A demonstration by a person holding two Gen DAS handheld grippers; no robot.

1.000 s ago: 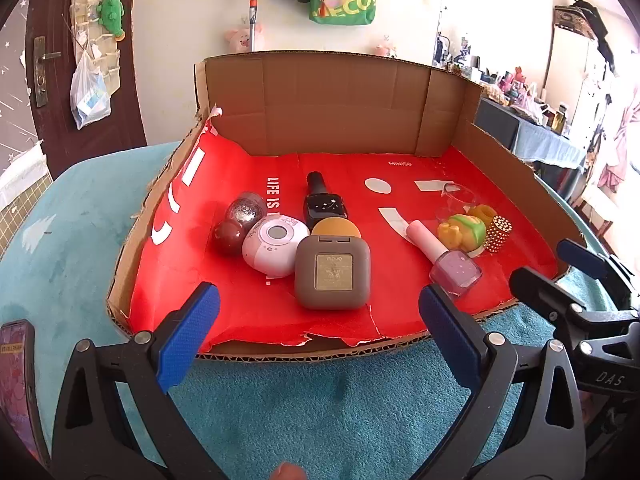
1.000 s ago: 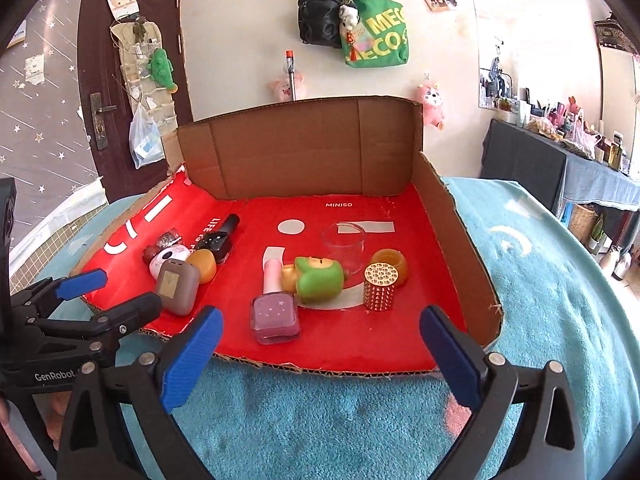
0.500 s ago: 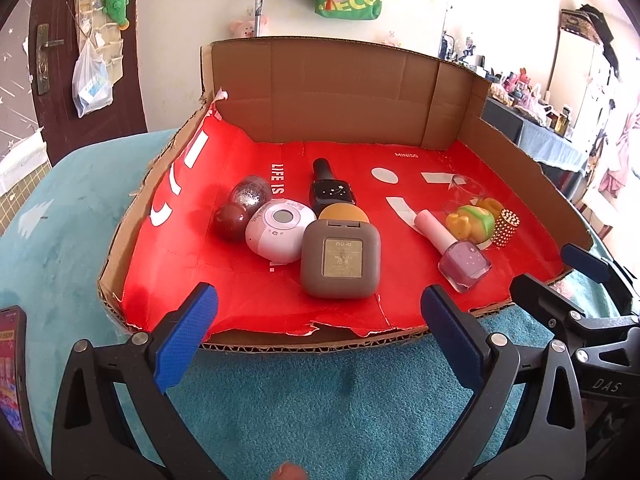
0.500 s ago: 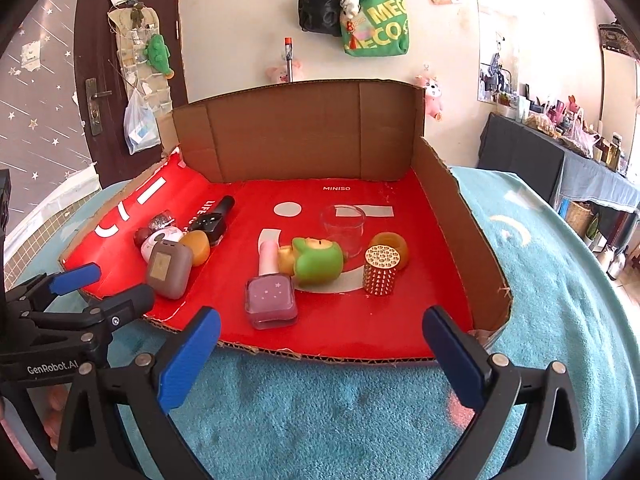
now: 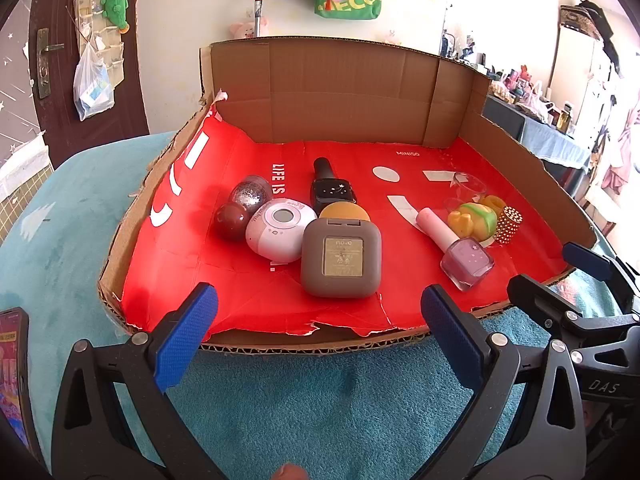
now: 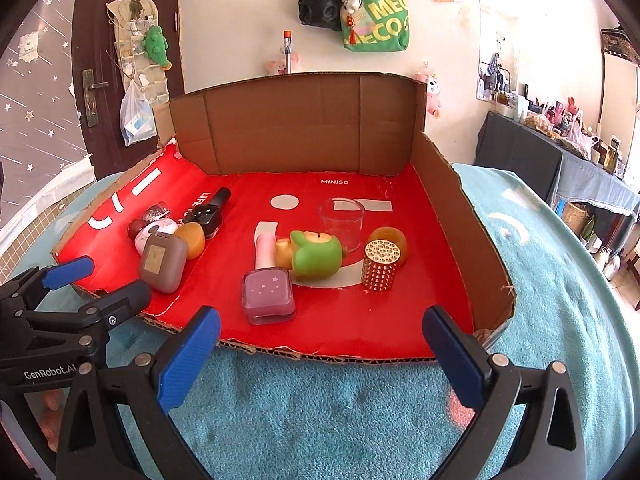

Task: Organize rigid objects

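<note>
A cardboard tray point(image 5: 344, 88) point(image 6: 296, 128) with a red liner holds small rigid items. On its left: a taupe square case point(image 5: 341, 263) point(image 6: 162, 258), a white round device point(image 5: 277, 232), a dark red ball point(image 5: 231, 222), a glitter ball point(image 5: 250, 196), a black bottle point(image 5: 330, 188) point(image 6: 208, 210) and an orange disc point(image 5: 345, 213) point(image 6: 192, 240). On its right: a pink nail polish bottle point(image 5: 460, 250) point(image 6: 267, 280), a green and yellow toy point(image 5: 474, 220) point(image 6: 316, 254), a gold studded cylinder point(image 5: 507, 224) point(image 6: 380, 266) and a clear glass point(image 6: 342, 222). My left gripper point(image 5: 316, 340) and right gripper point(image 6: 320, 356) hover open at the tray's near edge, both empty.
The tray rests on a teal plush cover point(image 5: 320, 408) point(image 6: 540, 280). A phone point(image 5: 12, 376) lies at the near left. Cardboard walls rise at the tray's back and right; its front is low. A cluttered dark table point(image 6: 560, 160) stands at the right.
Both grippers have moved slightly closer to the tray's front edge and look down on it more. Nothing in the tray has moved.
</note>
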